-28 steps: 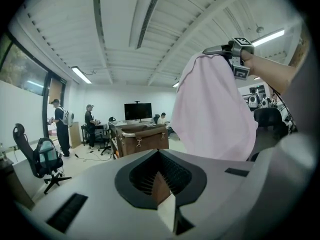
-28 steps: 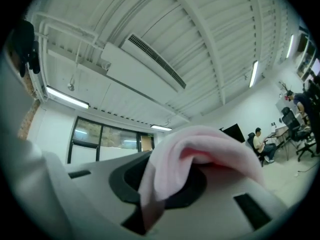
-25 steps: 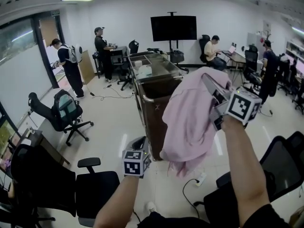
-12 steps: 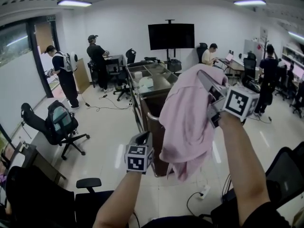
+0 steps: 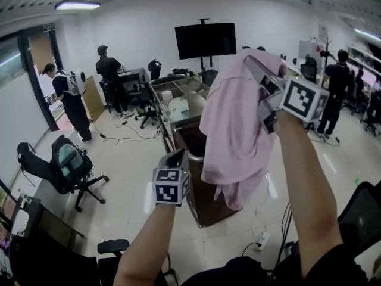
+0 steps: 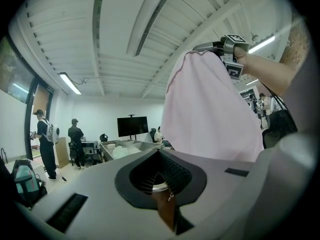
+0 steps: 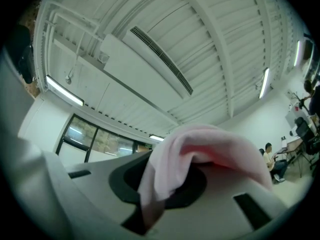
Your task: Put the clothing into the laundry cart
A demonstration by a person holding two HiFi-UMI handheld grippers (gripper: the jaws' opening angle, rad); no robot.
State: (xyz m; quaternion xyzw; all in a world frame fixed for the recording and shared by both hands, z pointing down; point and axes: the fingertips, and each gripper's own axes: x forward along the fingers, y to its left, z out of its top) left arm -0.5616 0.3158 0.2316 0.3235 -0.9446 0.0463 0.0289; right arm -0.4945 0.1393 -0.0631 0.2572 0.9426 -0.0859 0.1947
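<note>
— Higher than a second ago, that's where my right claw (image 5: 257, 70) has carried the pink garment (image 5: 235, 130), and the laundry cart (image 5: 205, 204) has come closer underneath.

— What is that claw doing?

— Pinching a fold of the cloth. In the right gripper view the pink garment (image 7: 200, 144) is bunched over the right claw (image 7: 165, 184), filling the space between the jaws. The rest drapes down below the claw and hangs free in the air.

— And your other one?

— My left claw (image 5: 177, 158) sits lower, to the left of the right one. Its jaws are pressed together with nothing in them.

— Where is the cart from there?

— Just ahead of the left claw, below and beyond the right one. The garment's lower edge hangs in front of the cart's near end, not inside it. Past the brown bag, the cart's metal top tray (image 5: 159, 91) holds some white things.
</note>
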